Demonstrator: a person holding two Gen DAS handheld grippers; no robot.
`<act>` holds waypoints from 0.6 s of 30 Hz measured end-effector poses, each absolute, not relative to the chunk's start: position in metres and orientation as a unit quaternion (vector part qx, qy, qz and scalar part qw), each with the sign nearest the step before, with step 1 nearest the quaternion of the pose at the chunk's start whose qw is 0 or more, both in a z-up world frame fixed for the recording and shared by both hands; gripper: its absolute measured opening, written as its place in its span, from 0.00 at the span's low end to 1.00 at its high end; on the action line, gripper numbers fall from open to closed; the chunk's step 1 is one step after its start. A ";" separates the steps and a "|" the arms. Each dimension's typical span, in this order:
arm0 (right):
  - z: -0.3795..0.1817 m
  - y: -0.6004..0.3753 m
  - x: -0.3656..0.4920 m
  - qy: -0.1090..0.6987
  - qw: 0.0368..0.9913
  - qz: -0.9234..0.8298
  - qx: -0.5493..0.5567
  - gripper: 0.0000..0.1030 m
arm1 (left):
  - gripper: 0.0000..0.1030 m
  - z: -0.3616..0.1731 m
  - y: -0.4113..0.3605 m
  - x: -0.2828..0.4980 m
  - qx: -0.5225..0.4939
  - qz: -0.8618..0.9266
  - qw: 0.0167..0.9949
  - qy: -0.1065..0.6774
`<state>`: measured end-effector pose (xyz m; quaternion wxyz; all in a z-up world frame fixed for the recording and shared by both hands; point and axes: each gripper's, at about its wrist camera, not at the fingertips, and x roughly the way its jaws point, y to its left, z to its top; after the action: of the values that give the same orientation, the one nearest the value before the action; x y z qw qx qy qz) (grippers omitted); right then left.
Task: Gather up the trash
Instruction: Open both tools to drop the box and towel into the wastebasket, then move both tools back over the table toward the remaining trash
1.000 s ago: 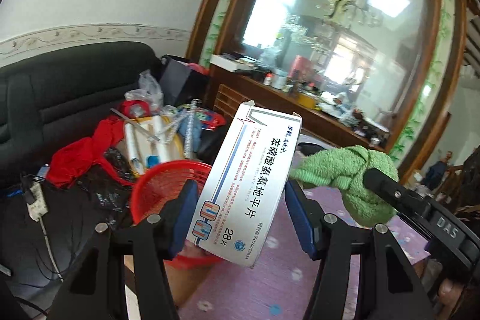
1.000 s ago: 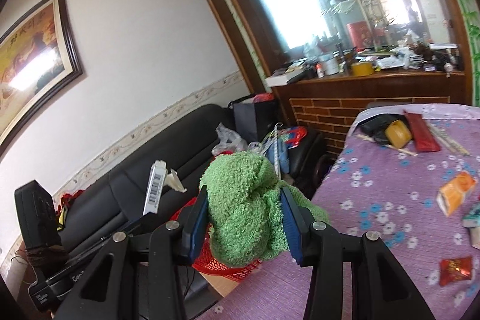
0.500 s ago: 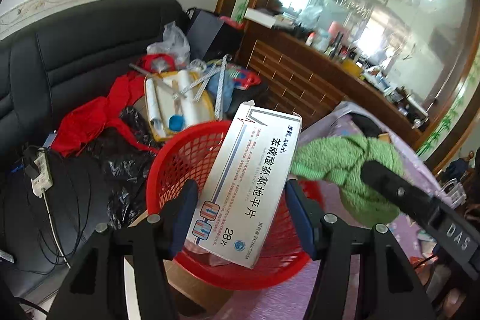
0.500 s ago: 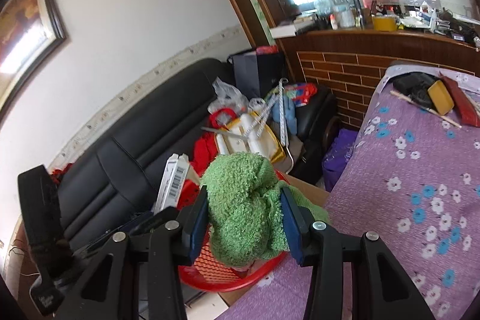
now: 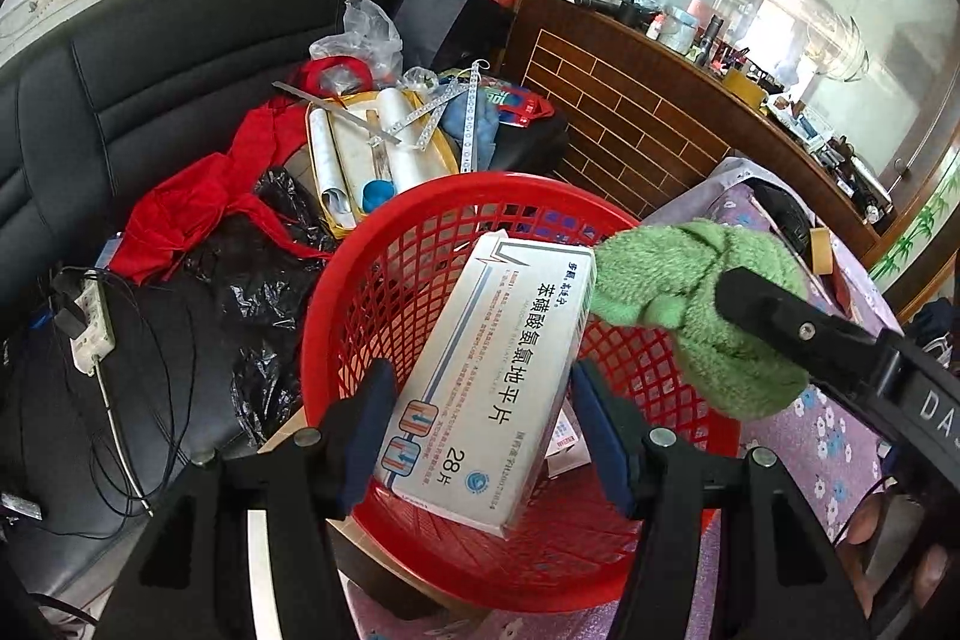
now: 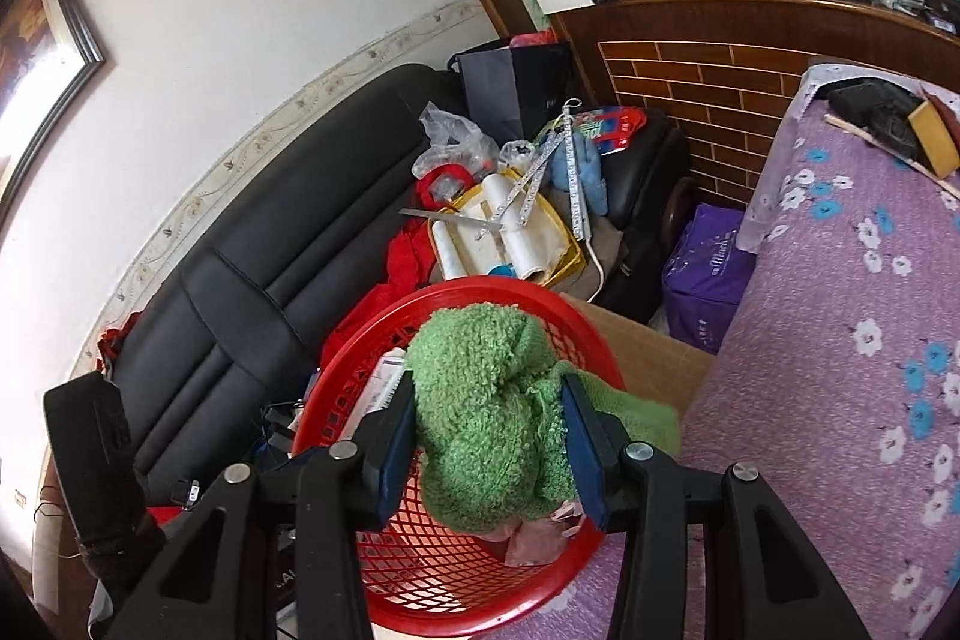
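Observation:
My left gripper (image 5: 486, 430) is shut on a white medicine box (image 5: 489, 376) with blue and red print, held over the red mesh basket (image 5: 360, 280). My right gripper (image 6: 489, 436) is shut on a crumpled green cloth (image 6: 480, 400), also held over the red basket (image 6: 420, 574). In the left wrist view the green cloth (image 5: 678, 280) and the right gripper's black finger (image 5: 798, 328) hang over the basket's right side. Some wrappers (image 6: 534, 538) lie in the basket bottom.
The basket sits on a cardboard box (image 6: 648, 340) beside a table with a purple flowered cloth (image 6: 840, 370). A black sofa (image 5: 150, 58) behind holds red fabric (image 5: 180, 202), black bags, a yellow tray of rolls (image 5: 372, 148) and a power strip (image 5: 90, 316). A brick-fronted counter (image 5: 630, 112) stands at right.
Both grippers have moved forward and tilted down, from above the table edge to directly over the red basket. Each still holds its item.

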<state>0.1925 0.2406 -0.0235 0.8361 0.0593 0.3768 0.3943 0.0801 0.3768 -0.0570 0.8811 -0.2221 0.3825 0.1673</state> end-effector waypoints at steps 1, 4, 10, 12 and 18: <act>-0.023 0.241 0.191 0.376 0.836 0.395 0.057 0.51 | 0.60 -0.056 0.376 0.080 -0.224 0.165 0.882 0.381; -0.020 0.238 0.191 0.371 0.838 0.396 0.064 0.57 | 0.61 -0.053 0.376 0.077 -0.235 0.156 0.882 0.379; -0.003 0.216 0.194 0.361 0.832 0.404 0.114 0.70 | 0.63 -0.041 0.366 0.070 -0.226 0.149 0.887 0.375; 0.004 0.208 0.191 0.357 0.834 0.404 0.117 0.70 | 0.64 -0.038 0.361 0.069 -0.219 0.147 0.889 0.375; 0.026 0.167 0.169 0.336 0.840 0.403 0.136 0.70 | 0.64 -0.021 0.340 0.057 -0.217 0.135 0.897 0.360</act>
<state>0.1689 0.1674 0.0256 0.8403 0.1365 0.3365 0.4026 0.0567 0.3398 -0.0210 0.8972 -0.2173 0.3599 0.1352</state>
